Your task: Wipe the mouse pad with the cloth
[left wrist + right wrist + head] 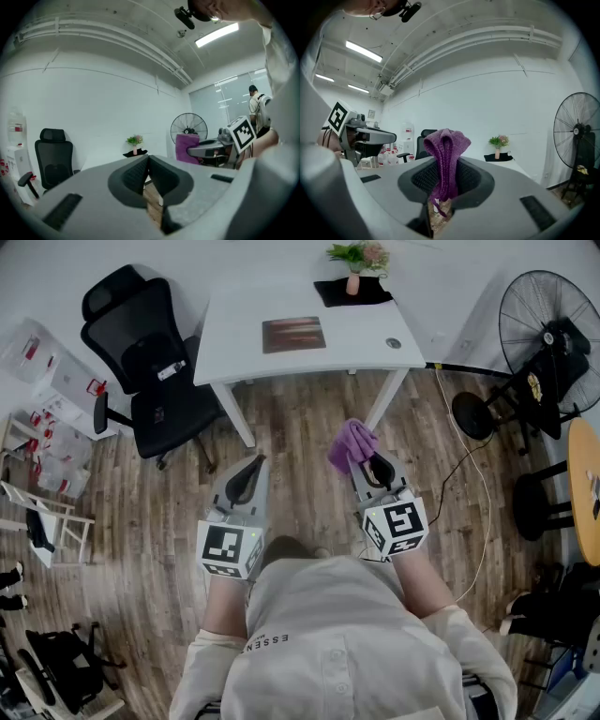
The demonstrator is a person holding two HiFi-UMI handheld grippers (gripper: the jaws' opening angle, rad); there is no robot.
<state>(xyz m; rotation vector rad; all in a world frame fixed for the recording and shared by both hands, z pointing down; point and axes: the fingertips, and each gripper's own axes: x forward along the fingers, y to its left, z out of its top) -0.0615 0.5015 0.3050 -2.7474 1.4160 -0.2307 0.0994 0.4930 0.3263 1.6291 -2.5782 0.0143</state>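
A brown mouse pad point(293, 334) lies on the white desk point(234, 357) well ahead of me. My right gripper point(364, 463) is shut on a purple cloth point(351, 444), which bunches up above the jaws; the cloth point(446, 159) fills the middle of the right gripper view. My left gripper point(251, 469) is shut with nothing in it, held level beside the right one over the wood floor. From the left gripper view the cloth point(186, 147) and the right gripper point(199, 151) show at the right. Both grippers are short of the desk.
A black office chair point(150, 362) stands left of the desk. A small vase of flowers point(356, 261) on a black mat sits at the desk's far right corner. A standing fan point(544, 334) and a cable on the floor are at the right. Clutter lines the left wall.
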